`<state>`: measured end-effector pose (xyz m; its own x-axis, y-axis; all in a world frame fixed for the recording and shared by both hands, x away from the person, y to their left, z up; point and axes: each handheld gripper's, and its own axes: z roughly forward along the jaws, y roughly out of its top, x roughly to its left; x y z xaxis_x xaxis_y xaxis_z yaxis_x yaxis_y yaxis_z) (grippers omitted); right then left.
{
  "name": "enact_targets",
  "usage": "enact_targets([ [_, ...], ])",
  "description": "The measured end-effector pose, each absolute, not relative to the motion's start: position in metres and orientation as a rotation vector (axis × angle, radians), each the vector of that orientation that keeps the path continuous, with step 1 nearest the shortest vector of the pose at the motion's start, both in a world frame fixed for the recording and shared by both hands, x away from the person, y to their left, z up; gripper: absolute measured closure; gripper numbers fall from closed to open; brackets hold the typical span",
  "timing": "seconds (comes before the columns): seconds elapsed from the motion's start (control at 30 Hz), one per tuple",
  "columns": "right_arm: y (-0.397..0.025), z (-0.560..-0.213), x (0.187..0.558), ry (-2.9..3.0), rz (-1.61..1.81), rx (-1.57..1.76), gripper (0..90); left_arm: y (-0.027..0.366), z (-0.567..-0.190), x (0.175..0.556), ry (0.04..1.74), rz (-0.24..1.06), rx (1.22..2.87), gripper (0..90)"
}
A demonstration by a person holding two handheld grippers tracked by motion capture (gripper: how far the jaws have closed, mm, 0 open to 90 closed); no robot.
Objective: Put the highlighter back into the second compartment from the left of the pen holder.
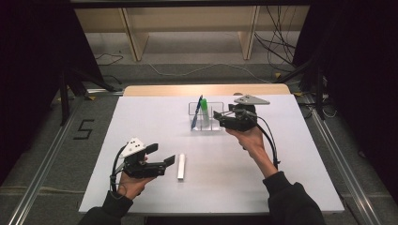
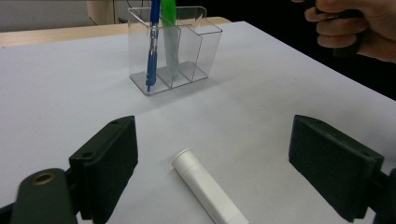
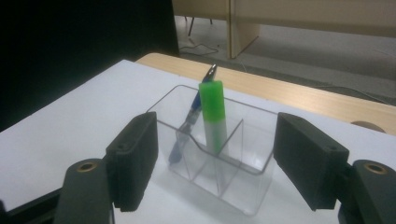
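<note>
White tabletop [image 1: 150, 122] fills the middle of the high view, dark floor and cables beyond it at the top. A clear three-compartment organizer [image 1: 205, 117] stands upper centre, holding a blue pen [image 1: 196, 112] in one end compartment and a green-capped marker [image 1: 205, 111] in the middle one; the third looks empty. A white cylindrical marker [image 1: 181, 166] lies flat on the table, lower centre, apart from the organizer. Left gripper [image 1: 162, 157], lower left, has jaws apart and holds nothing; in the left gripper view the white marker [image 2: 208, 189] lies between and just ahead of them, untouched. Right gripper [image 1: 220, 117], jaws apart and empty, sits just beside the organizer, framing it in the right gripper view [image 3: 219, 163]. Judged step: approach to pick the white marker. Next move likely calls for advancing the left jaws around the barrel, closing, then lifting toward the free compartment.
</note>
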<state>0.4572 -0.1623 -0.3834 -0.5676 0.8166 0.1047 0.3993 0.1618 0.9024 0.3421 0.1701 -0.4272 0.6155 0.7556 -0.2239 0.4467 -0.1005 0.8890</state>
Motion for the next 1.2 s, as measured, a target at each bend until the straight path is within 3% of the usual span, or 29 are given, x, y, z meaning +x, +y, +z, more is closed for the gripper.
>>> enact_targets([
  [0.27, -0.182, -0.389, 0.433, 2.058, 1.364, 1.151, 31.2, 0.164, -0.429, 0.344, 1.026, 0.332, 1.783, 15.2],
  [1.2, -0.195, -0.404, 0.405, 2.106, 1.316, 1.141, 30.4, 0.149, -0.437, 0.355, 1.176, 0.255, 1.946, 15.4],
])
